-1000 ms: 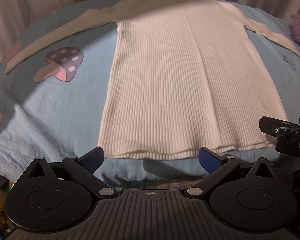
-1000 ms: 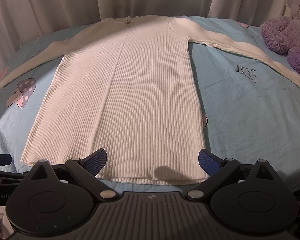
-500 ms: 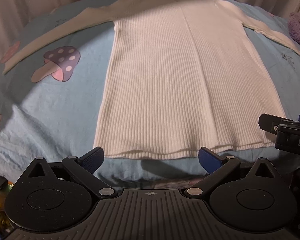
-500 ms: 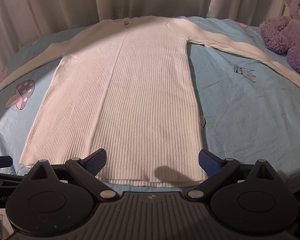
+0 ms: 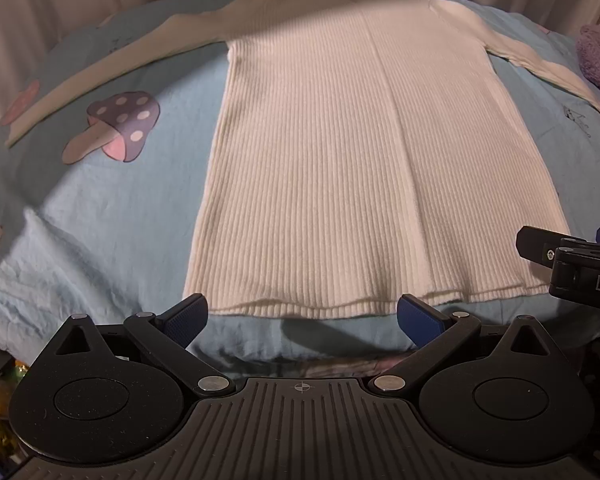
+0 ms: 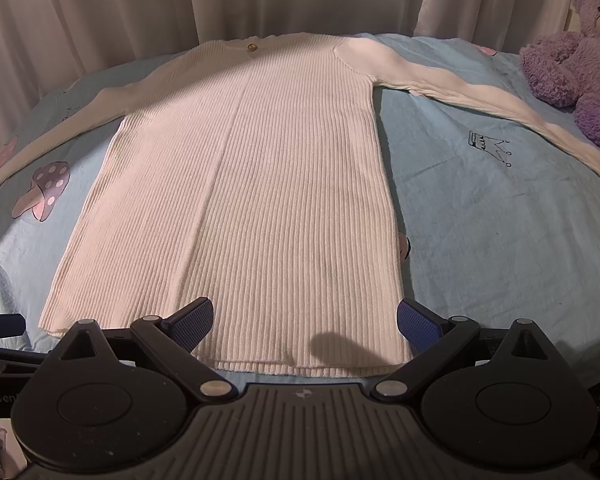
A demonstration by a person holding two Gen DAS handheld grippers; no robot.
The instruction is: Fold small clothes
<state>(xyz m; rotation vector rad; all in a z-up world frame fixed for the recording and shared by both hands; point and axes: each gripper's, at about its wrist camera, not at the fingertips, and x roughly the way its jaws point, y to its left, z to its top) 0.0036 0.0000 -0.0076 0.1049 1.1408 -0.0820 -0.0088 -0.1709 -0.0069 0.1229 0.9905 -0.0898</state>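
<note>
A white ribbed long-sleeved knit dress lies flat on a light blue bedsheet, neck far from me, both sleeves spread out; it also shows in the right wrist view. My left gripper is open and empty just short of the hem's left half. My right gripper is open and empty over the hem's right half. The right gripper's body shows at the right edge of the left wrist view.
A purple teddy bear sits at the far right by the right sleeve's end. A mushroom print marks the sheet left of the dress. White curtains hang behind the bed. The bed's front edge lies under the grippers.
Both grippers have edged slightly forward and left toward the hem. The dress has not moved and both stay open.
</note>
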